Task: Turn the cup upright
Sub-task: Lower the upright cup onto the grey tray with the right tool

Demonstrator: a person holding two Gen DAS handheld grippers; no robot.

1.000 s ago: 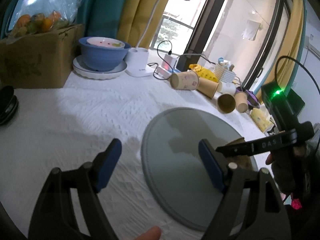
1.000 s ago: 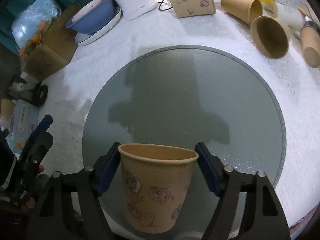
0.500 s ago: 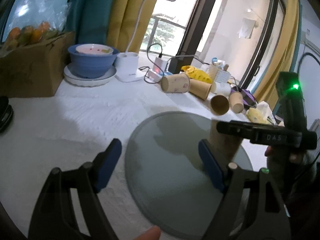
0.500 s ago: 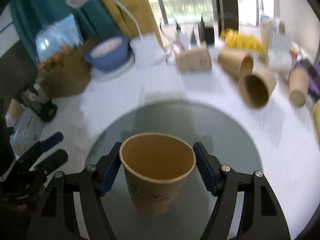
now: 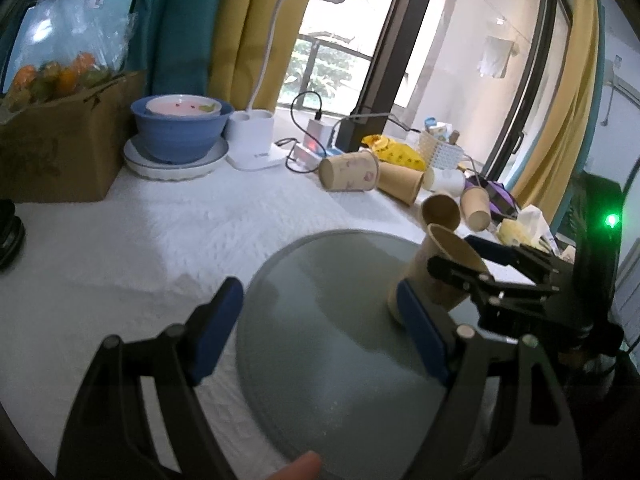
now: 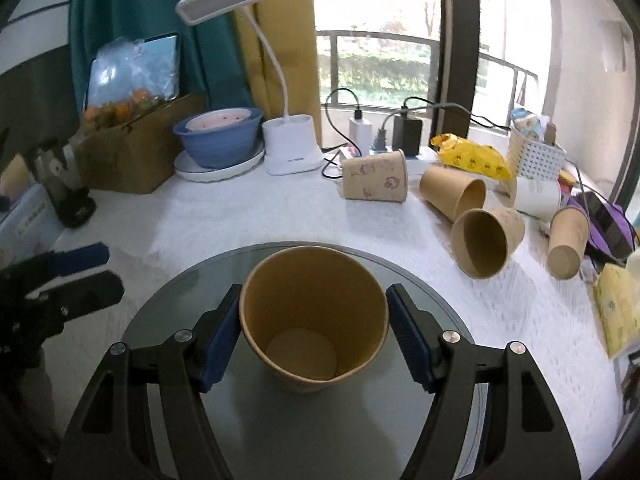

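A brown paper cup (image 6: 314,316) sits mouth-up but tilted on the round grey glass mat (image 6: 192,292). My right gripper (image 6: 314,334) is shut on the paper cup, its blue pads against the rim on both sides. In the left wrist view the same cup (image 5: 440,272) leans on the mat (image 5: 320,320), its base on the glass, held by the right gripper (image 5: 472,260). My left gripper (image 5: 316,336) is open and empty, low over the mat's near-left edge.
Several paper cups (image 6: 376,182) lie on their sides on the white cloth behind the mat. A blue bowl on a plate (image 6: 218,144), a white desk lamp (image 6: 292,146), a cardboard box (image 6: 136,156), chargers and a white basket (image 6: 534,156) line the back.
My right gripper has tipped the cup from hanging above the mat to leaning mouth-up with its base on the glass. My left gripper has drawn back a little to the left.
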